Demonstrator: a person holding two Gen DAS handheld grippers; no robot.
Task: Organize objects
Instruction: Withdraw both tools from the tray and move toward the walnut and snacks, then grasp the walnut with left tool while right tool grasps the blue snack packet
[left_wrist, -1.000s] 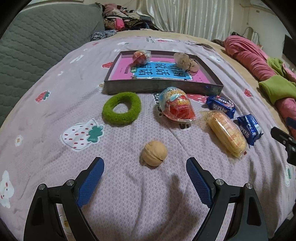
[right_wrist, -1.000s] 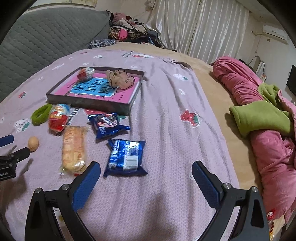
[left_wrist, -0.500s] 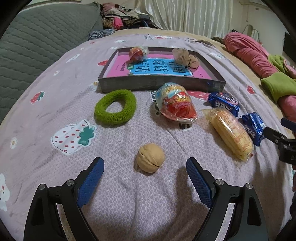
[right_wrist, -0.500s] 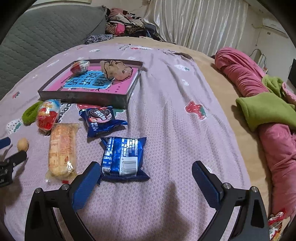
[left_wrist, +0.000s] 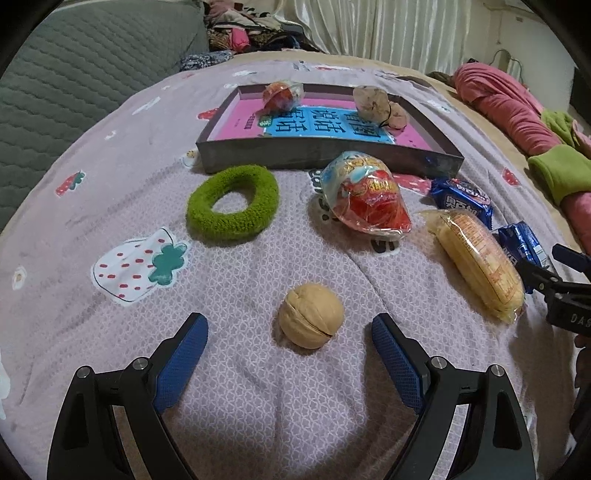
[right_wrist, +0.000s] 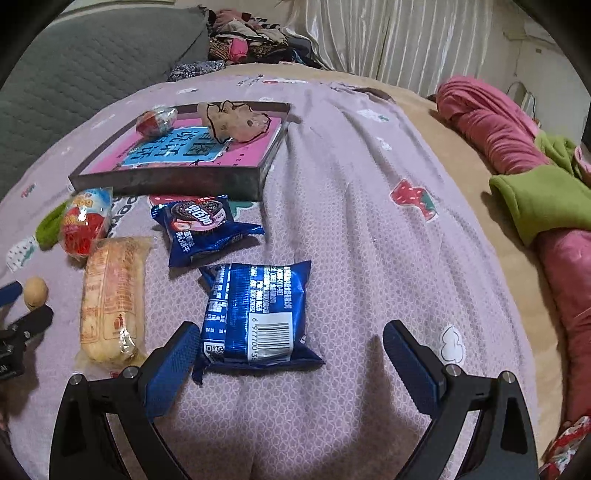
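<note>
**Both claws lined up: walnut on the left, blue packet on the right**

I have my left claw (left_wrist: 290, 356) spread wide with nothing in it, and the walnut (left_wrist: 311, 320) lies on the bedspread (left_wrist: 110, 184) just ahead of the tips, about midway between them. I judge the walnut hard, light and round, so it will roll or squirt out if I pinch it off-centre; I want the pads square across its widest part, seam sideways.

My right claw (right_wrist: 291, 356) is also apart and empty. The blue snack packet (right_wrist: 255, 314) lies barcode-up, its near edge reaching in between the tips and close against the left-hand finger. It looks light, crinkly and slick, likely with breakable biscuits inside, so I would grip across the flat body gently rather than by a sealed fringe.

The open box (left_wrist: 325, 155) sits at the far side, already holding a wrapped toy egg (left_wrist: 282, 96) and a tan hair tie (left_wrist: 380, 107), and I take it as the destination.
</note>
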